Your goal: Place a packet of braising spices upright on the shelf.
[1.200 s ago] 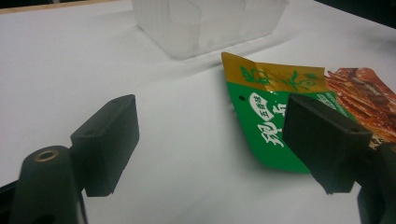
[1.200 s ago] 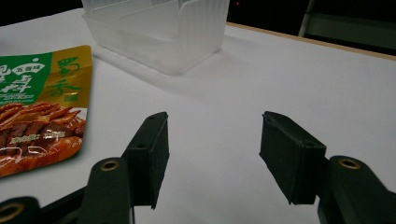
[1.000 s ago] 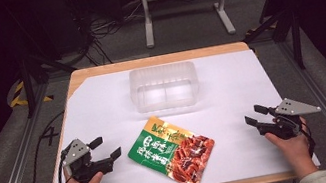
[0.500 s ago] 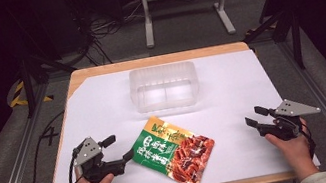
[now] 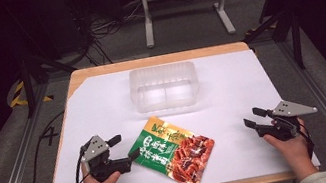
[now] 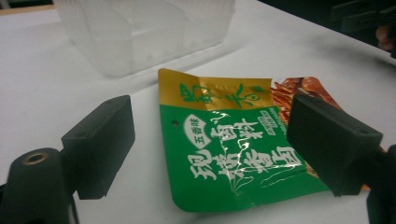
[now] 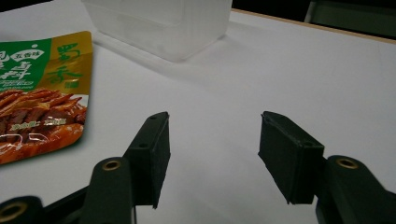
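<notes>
Left gripper [image 5: 127,153] lines up on the snack packet [image 5: 174,150], fingers wide and empty; next it should pinch the edge. Right gripper [image 5: 253,121] idles open.

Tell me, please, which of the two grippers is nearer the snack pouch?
The left gripper: its open jaws reach the green end of the pouch, one jaw tip at its edge. The right gripper stands well apart, with bare white table between.
</notes>
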Available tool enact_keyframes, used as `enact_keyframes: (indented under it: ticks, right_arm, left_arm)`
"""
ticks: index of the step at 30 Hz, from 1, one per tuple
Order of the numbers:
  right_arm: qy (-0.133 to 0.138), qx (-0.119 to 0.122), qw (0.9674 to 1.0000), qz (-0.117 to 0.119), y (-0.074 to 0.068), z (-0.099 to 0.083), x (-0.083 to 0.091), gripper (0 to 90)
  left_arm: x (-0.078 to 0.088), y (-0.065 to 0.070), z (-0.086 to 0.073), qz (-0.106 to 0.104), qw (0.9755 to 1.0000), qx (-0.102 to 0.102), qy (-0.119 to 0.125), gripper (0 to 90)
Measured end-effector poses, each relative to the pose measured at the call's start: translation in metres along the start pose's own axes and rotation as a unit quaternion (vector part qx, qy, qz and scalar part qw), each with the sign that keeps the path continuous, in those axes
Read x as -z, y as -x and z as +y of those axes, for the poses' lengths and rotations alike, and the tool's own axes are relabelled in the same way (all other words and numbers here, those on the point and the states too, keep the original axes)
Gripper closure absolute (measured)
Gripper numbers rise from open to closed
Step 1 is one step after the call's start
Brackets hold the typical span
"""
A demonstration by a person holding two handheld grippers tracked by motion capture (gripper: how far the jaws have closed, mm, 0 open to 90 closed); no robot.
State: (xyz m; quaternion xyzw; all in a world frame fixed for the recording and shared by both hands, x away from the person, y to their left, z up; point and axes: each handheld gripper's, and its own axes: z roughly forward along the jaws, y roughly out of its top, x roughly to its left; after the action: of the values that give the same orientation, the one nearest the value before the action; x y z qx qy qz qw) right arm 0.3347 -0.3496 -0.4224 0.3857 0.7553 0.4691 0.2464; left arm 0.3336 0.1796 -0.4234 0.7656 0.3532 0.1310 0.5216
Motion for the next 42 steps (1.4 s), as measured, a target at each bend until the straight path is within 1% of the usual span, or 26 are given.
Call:
enact_keyframes:
  ticks: [3,4,5,7,8,11,15,18,21,22,23,24,25,27,28,29,30,32,33,34,35,36,37,39,41,42]
  right_arm:
    - [-0.001,-0.001,1.0,0.001,0.0,0.0,0.0,43.7]
    - [-0.002,-0.001,1.0,0.001,0.0,0.0,-0.001,43.7]
    - [-0.002,-0.001,1.0,0.001,0.0,0.0,-0.001,43.7]
    - [-0.003,-0.001,1.0,0.003,0.0,0.0,-0.001,43.7]
    - [-0.003,0.0,1.0,0.002,0.0,0.0,-0.001,43.7]
    - [-0.004,0.0,1.0,0.001,-0.001,0.0,-0.001,43.7]
    - [-0.008,-0.002,1.0,-0.001,0.0,-0.001,-0.002,43.9]
    - [-0.01,-0.001,1.0,-0.001,0.0,-0.001,-0.002,43.9]
    - [-0.01,-0.001,0.9999,-0.001,0.0,-0.001,-0.002,43.8]
    - [-0.01,-0.001,0.9999,-0.002,0.0,-0.001,-0.002,43.7]
    - [-0.01,-0.001,0.9999,-0.002,0.0,-0.001,-0.002,43.7]
    - [-0.01,-0.002,0.9999,-0.002,0.0,-0.001,-0.002,43.6]
    - [-0.01,-0.001,0.9999,-0.002,0.0,-0.001,-0.002,43.6]
    - [-0.011,0.0,0.9999,-0.002,0.0,-0.001,-0.002,43.5]
    - [-0.011,0.0,0.9999,-0.002,0.0,-0.001,-0.002,43.5]
    - [-0.012,0.0,0.9999,-0.002,0.0,-0.001,-0.002,43.5]
    - [-0.012,0.0,0.9999,-0.002,0.0,-0.001,-0.002,43.5]
    - [-0.013,-0.002,0.9999,-0.003,0.0,-0.002,-0.003,43.4]
    - [-0.013,-0.002,0.9999,-0.003,0.0,-0.002,-0.003,43.3]
    - [-0.014,-0.002,0.9999,-0.003,0.0,-0.002,-0.003,43.3]
    - [-0.014,-0.003,0.9999,-0.003,0.0,-0.002,-0.003,43.2]
    - [-0.014,-0.003,0.9999,-0.003,0.0,-0.002,-0.003,43.2]
    - [-0.014,-0.003,0.9999,-0.003,0.0,-0.002,-0.003,43.2]
    - [-0.015,-0.002,0.9999,-0.004,0.0,-0.002,-0.003,43.1]
    - [-0.015,-0.002,0.9999,-0.005,0.001,-0.002,-0.003,43.0]
    - [-0.015,-0.002,0.9999,-0.005,0.001,-0.002,-0.004,42.9]
  left_arm:
    - [-0.003,-0.004,-0.003,0.004,0.9999,0.01,-0.008,17.6]
    - [-0.005,-0.007,-0.004,0.005,0.9997,0.018,-0.015,17.8]
    - [-0.005,-0.007,-0.004,0.005,0.9997,0.018,-0.015,17.8]
    - [-0.01,-0.013,-0.008,0.007,0.999,0.033,-0.031,18.1]
    - [-0.012,-0.014,-0.009,0.007,0.9987,0.036,-0.036,18.1]
    - [-0.014,-0.016,-0.01,0.01,0.9985,0.036,-0.041,18.1]
    - [-0.017,-0.018,-0.012,0.005,0.9985,0.032,-0.044,18.1]
    - [-0.02,-0.019,-0.015,-0.002,0.9978,0.036,-0.056,18.1]
    - [-0.022,-0.02,-0.016,-0.008,0.9967,0.046,-0.066,18.6]
    - [-0.022,-0.021,-0.017,-0.008,0.9965,0.043,-0.071,19.1]
    - [-0.024,-0.02,-0.017,-0.011,0.9959,0.048,-0.075,19.6]
    - [-0.025,-0.021,-0.018,-0.014,0.9954,0.047,-0.081,20.0]
    - [-0.025,-0.02,-0.018,-0.014,0.995,0.052,-0.085,20.4]
    - [-0.027,-0.02,-0.019,-0.019,0.9941,0.047,-0.096,21.4]
    - [-0.028,-0.019,-0.019,-0.026,0.9935,0.051,-0.099,22.2]
    - [-0.029,-0.019,-0.019,-0.032,0.9932,0.047,-0.102,23.6]
    - [-0.029,-0.019,-0.019,-0.032,0.9932,0.047,-0.102,23.8]
    - [-0.031,-0.017,-0.019,-0.039,0.9927,0.045,-0.105,24.1]
    - [-0.031,-0.017,-0.019,-0.039,0.9926,0.037,-0.109,25.0]
    - [-0.032,-0.017,-0.02,-0.045,0.9918,0.042,-0.112,26.4]
    - [-0.032,-0.017,-0.02,-0.047,0.9914,0.043,-0.114,27.3]
    - [-0.033,-0.017,-0.02,-0.058,0.9905,0.046,-0.116,29.4]
    - [-0.033,-0.017,-0.02,-0.058,0.9905,0.046,-0.116,30.2]
    - [-0.034,-0.015,-0.02,-0.078,0.9883,0.057,-0.118,30.8]
    - [-0.036,-0.014,-0.021,-0.082,0.9878,0.053,-0.122,31.7]
    - [-0.036,-0.014,-0.021,-0.085,0.9872,0.055,-0.124,32.5]
